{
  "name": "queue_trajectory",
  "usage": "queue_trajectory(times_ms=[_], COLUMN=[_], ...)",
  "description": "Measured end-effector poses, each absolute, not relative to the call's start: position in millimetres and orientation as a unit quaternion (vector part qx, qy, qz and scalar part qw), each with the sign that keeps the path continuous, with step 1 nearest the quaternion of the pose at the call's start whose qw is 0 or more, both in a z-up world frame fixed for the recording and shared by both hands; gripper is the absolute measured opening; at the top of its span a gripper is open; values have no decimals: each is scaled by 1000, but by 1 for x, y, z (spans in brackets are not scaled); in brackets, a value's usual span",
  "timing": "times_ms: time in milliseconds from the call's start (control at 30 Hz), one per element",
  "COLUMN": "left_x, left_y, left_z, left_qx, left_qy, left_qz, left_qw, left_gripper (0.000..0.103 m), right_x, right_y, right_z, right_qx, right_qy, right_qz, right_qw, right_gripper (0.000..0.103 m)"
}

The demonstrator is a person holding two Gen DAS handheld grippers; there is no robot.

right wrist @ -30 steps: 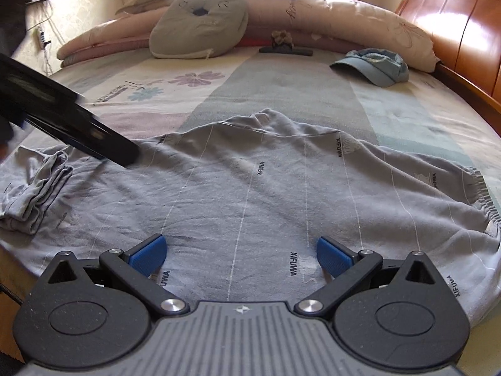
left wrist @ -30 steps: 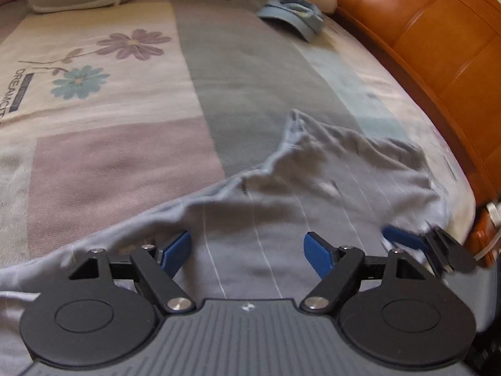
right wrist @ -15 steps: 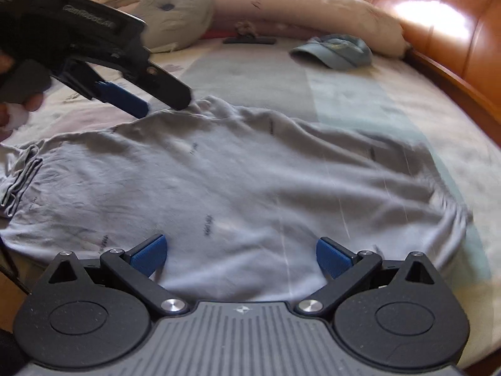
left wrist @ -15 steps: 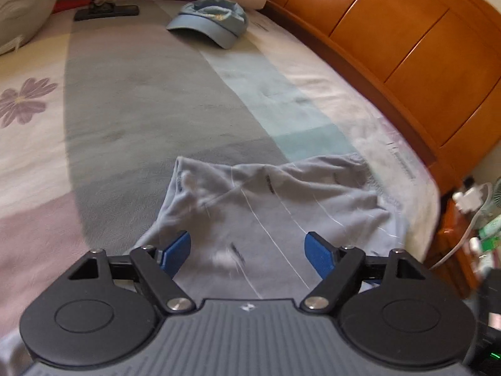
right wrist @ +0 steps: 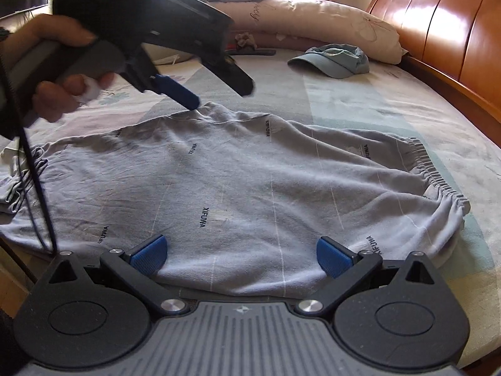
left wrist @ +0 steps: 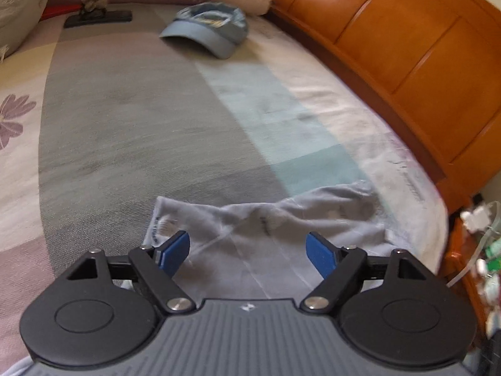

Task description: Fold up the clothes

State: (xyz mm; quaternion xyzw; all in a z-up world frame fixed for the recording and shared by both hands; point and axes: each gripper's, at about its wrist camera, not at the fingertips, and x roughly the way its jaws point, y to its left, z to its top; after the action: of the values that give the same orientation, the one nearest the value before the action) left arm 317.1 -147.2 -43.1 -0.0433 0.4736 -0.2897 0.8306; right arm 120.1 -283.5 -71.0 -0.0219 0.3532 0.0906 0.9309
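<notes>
A grey garment printed "XIFUWA" lies spread flat on the bed, its elastic waistband to the right. My right gripper stands open over its near edge, nothing between the pads. A hand holds my left gripper above the garment's far edge, a blue pad close to a raised fold there; whether they touch I cannot tell. In the left wrist view that gripper is open over the garment, gripping no cloth.
A blue cap lies farther up the bed sheet near the pillows. A wooden headboard runs along the right. A black cable hangs at the left. A cluttered nightstand stands beyond the bed's right edge.
My left gripper has swung to the right along the garment's far edge, now facing the headboard side. The right gripper shifted slightly and stays open over the near edge.
</notes>
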Motion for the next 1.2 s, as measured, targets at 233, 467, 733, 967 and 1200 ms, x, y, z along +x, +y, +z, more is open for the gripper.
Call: queue_trajectory(times_ms=[233,467,733,967,1200], left_x=[300,275,259,258,249], left_y=[-133,-125,-119,-124,-106], left_z=[-21,5,-6,-4,0], left_qx=[-18,57,59,53,68], left_qy=[447,410,428,431,430], left_qz=[-257,-232,-230,-238,-217], left_qw=[857,880,872,869,873], left_gripper=[79,82,82,82,82], right_x=[119,128,111,141,141], right_y=[-289,-339,-379,-381,-363], right_z=[-64,-51,-48,-30,-65], right_qx=[-29,15,113,143,56], right_qy=[363,354,371,329,373], right_qz=[91,26,5,12,-8], right_qw=[927,935,922,933,926], right_gripper=[103,103,103,103,103])
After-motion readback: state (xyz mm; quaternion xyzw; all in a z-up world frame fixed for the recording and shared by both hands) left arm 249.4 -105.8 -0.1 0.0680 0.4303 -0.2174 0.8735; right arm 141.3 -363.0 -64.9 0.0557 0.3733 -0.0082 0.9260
